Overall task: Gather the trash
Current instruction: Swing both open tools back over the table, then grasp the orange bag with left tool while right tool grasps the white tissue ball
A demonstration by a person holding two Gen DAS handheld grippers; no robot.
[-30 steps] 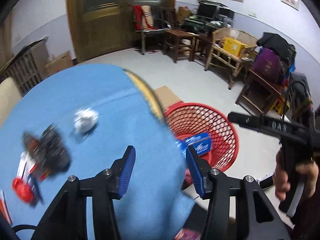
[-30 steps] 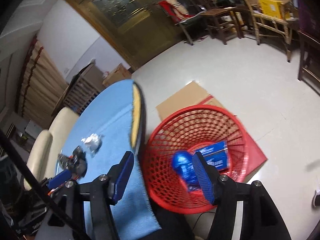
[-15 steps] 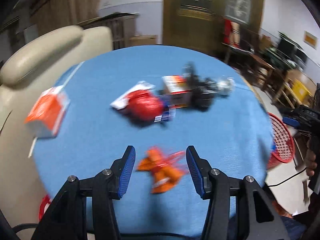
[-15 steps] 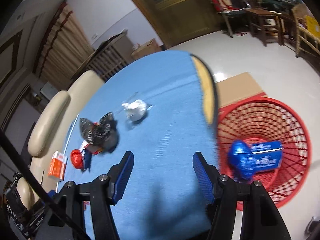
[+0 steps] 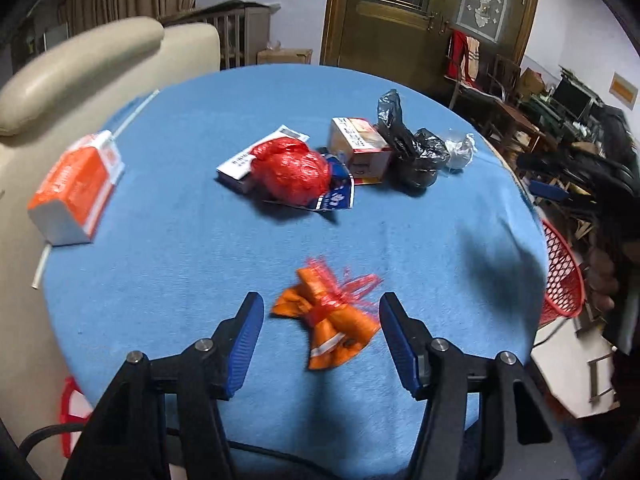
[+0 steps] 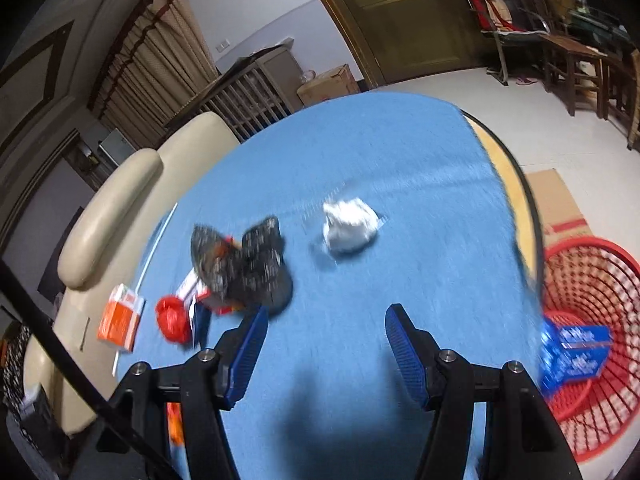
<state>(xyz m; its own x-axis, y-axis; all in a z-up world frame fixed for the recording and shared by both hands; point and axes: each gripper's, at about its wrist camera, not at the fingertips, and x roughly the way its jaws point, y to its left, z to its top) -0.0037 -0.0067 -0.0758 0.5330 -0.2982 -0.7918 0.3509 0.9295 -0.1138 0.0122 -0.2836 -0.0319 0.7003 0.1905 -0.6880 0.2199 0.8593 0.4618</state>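
An orange wrapper tied in red net [image 5: 330, 318] lies on the blue round table [image 5: 180, 240]. My left gripper [image 5: 322, 328] hovers over it with its jaws opening, one on each side, neither pad touching. Farther back lie a red crumpled bag [image 5: 292, 170], a white-and-orange box [image 5: 360, 146], a black bag [image 5: 414, 150] and a white wad [image 5: 460, 150]. My right gripper [image 6: 326, 332] is open and empty above the cloth, with the black bag [image 6: 248, 264] and the white wad [image 6: 350, 228] ahead of it. The red mesh bin [image 6: 588, 360] stands on the floor at the right with blue packs [image 6: 574, 350] in it.
An orange carton [image 5: 76, 188] and a white straw [image 5: 134, 114] lie at the table's left edge. A cream armchair [image 5: 72, 68] stands behind the table. A person's hand [image 5: 604, 284] with the other gripper shows at the right. Wooden chairs and clutter line the far wall.
Both views have swung from the red bin back over the table. My left gripper came above the orange wrapper and its jaws widened. The right gripper moved left toward the black bag and white wad.
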